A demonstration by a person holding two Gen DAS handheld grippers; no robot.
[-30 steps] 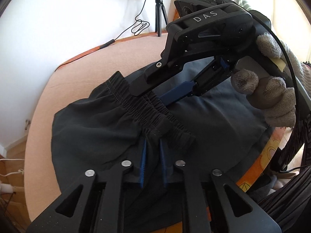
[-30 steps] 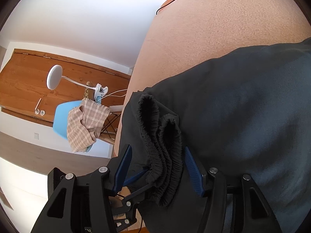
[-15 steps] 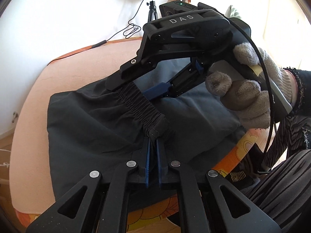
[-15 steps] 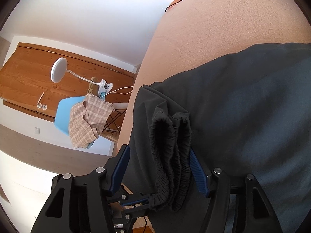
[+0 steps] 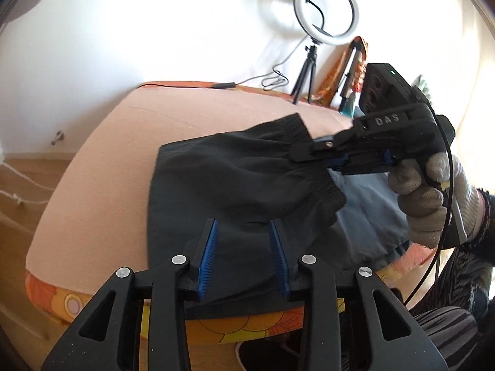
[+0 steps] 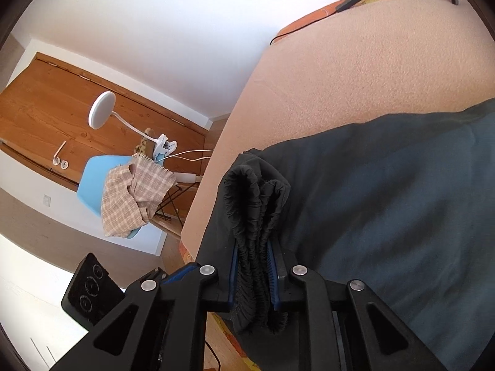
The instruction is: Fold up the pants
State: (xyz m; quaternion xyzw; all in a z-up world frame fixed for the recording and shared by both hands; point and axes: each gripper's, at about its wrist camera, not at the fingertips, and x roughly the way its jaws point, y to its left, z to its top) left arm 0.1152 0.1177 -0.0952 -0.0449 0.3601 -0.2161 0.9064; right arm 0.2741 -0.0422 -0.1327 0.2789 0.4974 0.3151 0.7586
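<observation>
Dark pants (image 5: 235, 179) lie on the peach-covered bed (image 5: 130, 136), with the waistband end lifted. My left gripper (image 5: 244, 241) is open, its blue pads either side of the fabric near the bed's front edge, not clamping it. My right gripper (image 6: 253, 266) is shut on the gathered elastic waistband (image 6: 256, 204), holding it bunched and raised above the rest of the pants (image 6: 386, 191). In the left wrist view the right gripper (image 5: 312, 151) comes in from the right, held by a gloved hand (image 5: 427, 191).
A ring light on a tripod (image 5: 324, 9) and a cable (image 5: 222, 86) stand at the bed's far edge. Beyond the bed's left side are a blue chair with a checked cloth (image 6: 133, 191), a white lamp (image 6: 102, 114) and a wooden door (image 6: 46, 99).
My left gripper has opened and let go of the waistband, pulling back toward the front edge. My right gripper has closed on the bunched waistband and lifted it to the right.
</observation>
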